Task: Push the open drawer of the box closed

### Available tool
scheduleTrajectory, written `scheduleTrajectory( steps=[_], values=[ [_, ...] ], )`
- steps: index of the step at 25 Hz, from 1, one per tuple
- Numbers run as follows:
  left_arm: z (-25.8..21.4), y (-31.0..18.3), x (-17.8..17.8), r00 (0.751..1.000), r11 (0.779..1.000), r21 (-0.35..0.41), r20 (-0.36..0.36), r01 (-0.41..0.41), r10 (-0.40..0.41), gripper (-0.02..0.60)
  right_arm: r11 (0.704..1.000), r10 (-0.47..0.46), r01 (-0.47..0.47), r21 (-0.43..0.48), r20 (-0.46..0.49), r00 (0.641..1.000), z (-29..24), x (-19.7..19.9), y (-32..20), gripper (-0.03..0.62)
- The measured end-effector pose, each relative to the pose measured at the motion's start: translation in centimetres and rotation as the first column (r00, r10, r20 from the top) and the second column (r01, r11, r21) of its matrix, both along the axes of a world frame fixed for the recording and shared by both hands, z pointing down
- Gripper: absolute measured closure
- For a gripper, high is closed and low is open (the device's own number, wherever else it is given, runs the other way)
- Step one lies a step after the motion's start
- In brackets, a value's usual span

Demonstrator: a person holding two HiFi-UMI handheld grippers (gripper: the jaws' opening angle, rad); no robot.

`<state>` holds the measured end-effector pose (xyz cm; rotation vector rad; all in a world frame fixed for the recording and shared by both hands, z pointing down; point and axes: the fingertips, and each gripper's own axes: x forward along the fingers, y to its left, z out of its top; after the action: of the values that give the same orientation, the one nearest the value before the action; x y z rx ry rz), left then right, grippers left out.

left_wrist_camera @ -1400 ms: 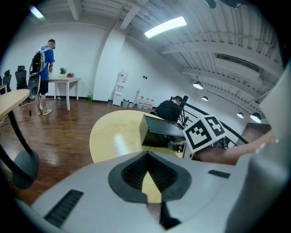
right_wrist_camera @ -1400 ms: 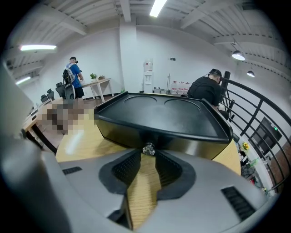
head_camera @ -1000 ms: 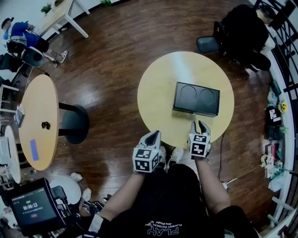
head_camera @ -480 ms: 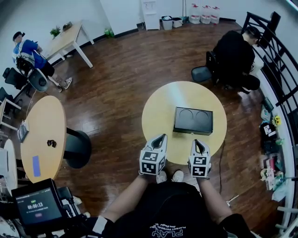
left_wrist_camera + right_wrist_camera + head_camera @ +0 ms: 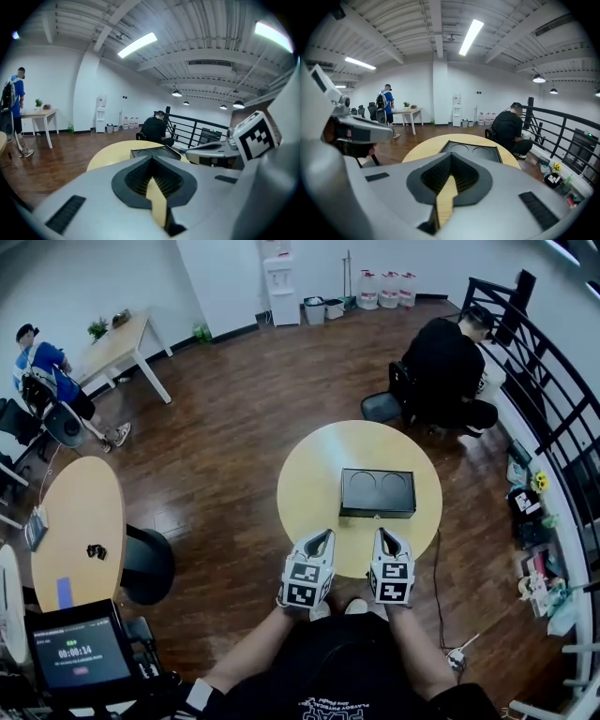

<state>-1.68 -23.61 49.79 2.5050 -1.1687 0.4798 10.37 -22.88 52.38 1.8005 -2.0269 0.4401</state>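
Note:
A black box (image 5: 378,491) with two round hollows in its top lies on the round yellow table (image 5: 309,474). Its front face, with a small knob, looks flush; I make out no protruding drawer. Both grippers hover over the table's near edge, short of the box and touching nothing. My left gripper (image 5: 322,536) and right gripper (image 5: 383,534) are side by side, each with its jaws together and empty. In the left gripper view the box (image 5: 152,151) lies beyond the shut left gripper (image 5: 152,183). In the right gripper view the box (image 5: 471,150) lies straight ahead of the right gripper (image 5: 450,180).
A person in black (image 5: 442,360) sits on a chair just beyond the table. A black railing (image 5: 553,418) runs along the right. Another round table (image 5: 80,521) stands at the left, a screen (image 5: 75,657) at the bottom left. A cable (image 5: 439,568) lies on the wood floor.
Both grippers have drawn back from the box toward the table's near edge; the right one was at the box's front a second ago. The head view has pulled up and away.

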Motion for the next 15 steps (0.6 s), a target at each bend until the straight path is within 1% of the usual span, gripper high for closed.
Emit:
scheduleTrajectory(
  steps=[3,5,7,9,11,13,15],
  values=[
    [0.0,1.9,0.4,1.0,1.0,-0.013,-0.006,-0.018,0.018,0.584,1.0,-0.016,0.015,0.017,0.029,0.999,-0.5,-0.6,1.8,0.588],
    [-0.4,3.1,1.0,1.0,1.0,-0.008,-0.007,-0.028,0.028,0.584,1.0,-0.024,0.023,0.018,0.036,0.999,-0.8,-0.5,3.4,0.588],
    [-0.9,3.9,1.5,0.999,0.999,0.03,0.018,-0.037,0.037,0.584,0.999,-0.029,0.028,0.03,0.029,0.999,-1.1,-0.1,4.7,0.588],
    [-1.9,5.2,1.6,0.997,0.994,0.099,0.07,-0.039,0.033,0.584,0.998,-0.045,0.045,0.052,0.005,0.999,-1.6,0.3,6.5,0.588],
    [-2.9,6.2,1.5,0.996,0.989,0.144,0.093,-0.033,0.019,0.584,0.996,-0.058,0.059,0.065,-0.016,0.998,-1.8,0.5,8.2,0.588],
    [-3.7,6.0,1.1,0.998,0.989,0.147,0.067,-0.015,0.005,0.586,0.996,-0.054,0.054,0.069,-0.004,0.999,-1.9,0.4,8.6,0.588],
    [-3.9,5.3,0.2,0.999,0.993,0.115,0.028,0.018,-0.021,0.584,0.996,-0.052,0.05,0.072,0.017,0.999,-2.2,0.1,8.4,0.588]
  ],
)
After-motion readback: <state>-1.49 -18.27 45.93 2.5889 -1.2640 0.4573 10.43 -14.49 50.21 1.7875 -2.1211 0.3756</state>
